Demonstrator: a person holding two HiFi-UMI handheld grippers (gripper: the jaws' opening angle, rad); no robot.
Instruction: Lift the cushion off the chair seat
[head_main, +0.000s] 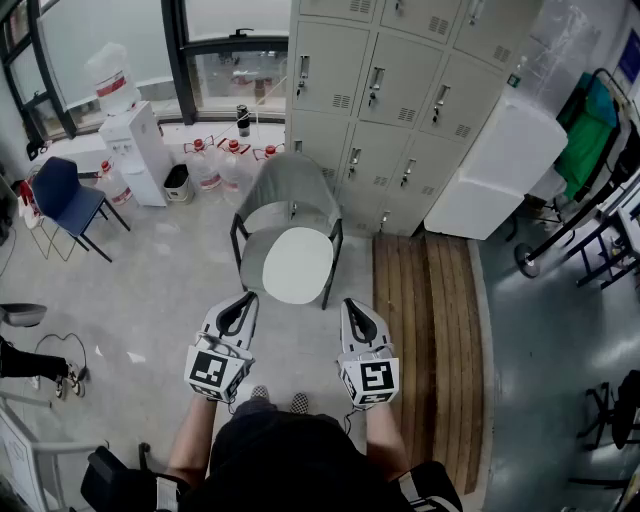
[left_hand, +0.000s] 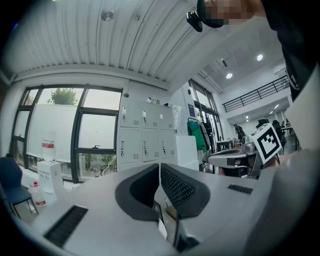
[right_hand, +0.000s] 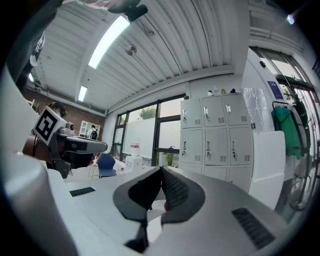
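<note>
Head view, cushion: we see the round white cushion (head_main: 297, 265) lying flat on the seat of the grey shell-backed chair with black legs (head_main: 290, 178), which stands on the pale floor (head_main: 150, 300).
Head view, left gripper: the left gripper (head_main: 246, 298) is held level and points toward the front of the chair. It is near the cushion but apart from it.
Head view, right gripper: the right gripper (head_main: 351, 303) is alongside the left one, aimed the same way and also apart from the cushion.
Head view, surroundings: grey metal lockers (head_main: 400, 90) rise behind the chair and a slatted wooden platform (head_main: 430, 320) lies to its right. A blue chair (head_main: 62, 195) and a white water dispenser (head_main: 135, 150) stand at the left (with water bottles (head_main: 215, 165) lined up below the window (head_main: 240, 75)).
Left gripper view, fingers: the two dark ribbed fingers (left_hand: 177, 187) meet at their tips. We find them closed, with nothing between them.
Left gripper view, beyond: the window and lockers fill the background, and the right gripper shows at the right edge.
Right gripper view, fingers: this gripper's dark fingers (right_hand: 175, 192) are pressed together tip to tip and hold nothing.
Right gripper view, beyond: the left gripper shows at the left, with the blue chair, window and lockers further off.
</note>
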